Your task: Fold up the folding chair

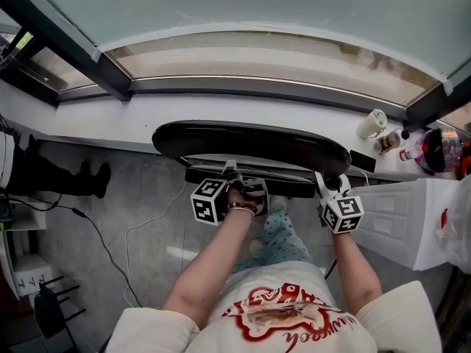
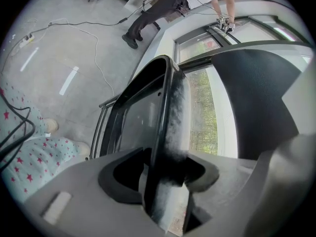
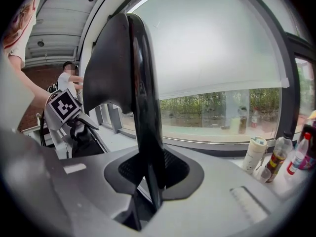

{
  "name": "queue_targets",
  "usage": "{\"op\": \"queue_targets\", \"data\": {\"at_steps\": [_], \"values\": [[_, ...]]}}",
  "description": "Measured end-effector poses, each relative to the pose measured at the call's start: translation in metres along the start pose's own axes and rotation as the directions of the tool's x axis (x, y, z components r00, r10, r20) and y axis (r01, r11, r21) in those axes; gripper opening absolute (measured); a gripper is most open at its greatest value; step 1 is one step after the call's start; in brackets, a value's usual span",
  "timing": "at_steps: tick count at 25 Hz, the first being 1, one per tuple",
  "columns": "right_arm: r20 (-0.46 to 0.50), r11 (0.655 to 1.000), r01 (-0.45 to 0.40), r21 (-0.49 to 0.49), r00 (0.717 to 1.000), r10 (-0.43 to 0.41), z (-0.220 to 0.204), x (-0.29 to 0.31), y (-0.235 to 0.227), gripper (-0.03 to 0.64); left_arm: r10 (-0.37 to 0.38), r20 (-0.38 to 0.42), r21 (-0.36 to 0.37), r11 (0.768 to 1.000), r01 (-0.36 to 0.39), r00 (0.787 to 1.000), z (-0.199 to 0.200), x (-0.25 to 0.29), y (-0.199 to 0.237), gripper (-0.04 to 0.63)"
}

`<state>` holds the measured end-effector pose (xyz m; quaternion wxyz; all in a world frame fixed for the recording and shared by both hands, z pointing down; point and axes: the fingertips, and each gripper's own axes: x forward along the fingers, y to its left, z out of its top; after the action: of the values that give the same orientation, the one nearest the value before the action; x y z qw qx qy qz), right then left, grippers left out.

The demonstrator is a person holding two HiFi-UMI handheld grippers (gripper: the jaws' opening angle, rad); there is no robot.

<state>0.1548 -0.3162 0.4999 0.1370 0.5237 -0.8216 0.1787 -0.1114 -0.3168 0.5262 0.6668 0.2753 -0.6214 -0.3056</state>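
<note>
Head view puts the chair (image 1: pixel 250 142) at 12 o'clock, near the sill (image 1: pixel 88 120), just beyond the person's knees. Left claw (image 1: pixel 237 176) and right claw (image 1: pixel 326 184) bite its near edge at 11 and 1 o'clock; 2 grips set apart likely keep the panel from twisting as it folds. Left gripper view shows that claw pinched narrow on a thin black edge, and frame tubes (image 2: pixel 101 127) at 9 o'clock that the head view hides. Right gripper view shows its claw likewise clamped on the chair, plus trees (image 3: pixel 207 105) beyond the glass, which from above looks blank.
</note>
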Motion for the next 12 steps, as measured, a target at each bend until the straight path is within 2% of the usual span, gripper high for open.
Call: {"op": "queue_targets", "data": {"at_steps": [12], "values": [[-0.067,0.999,-0.041,0.027,0.997,0.043,0.015,0.043,-0.024,0.089,0.008,0.041,0.020,1.000,-0.008,0.999,-0.005,0.038,-0.030,0.214]]}}
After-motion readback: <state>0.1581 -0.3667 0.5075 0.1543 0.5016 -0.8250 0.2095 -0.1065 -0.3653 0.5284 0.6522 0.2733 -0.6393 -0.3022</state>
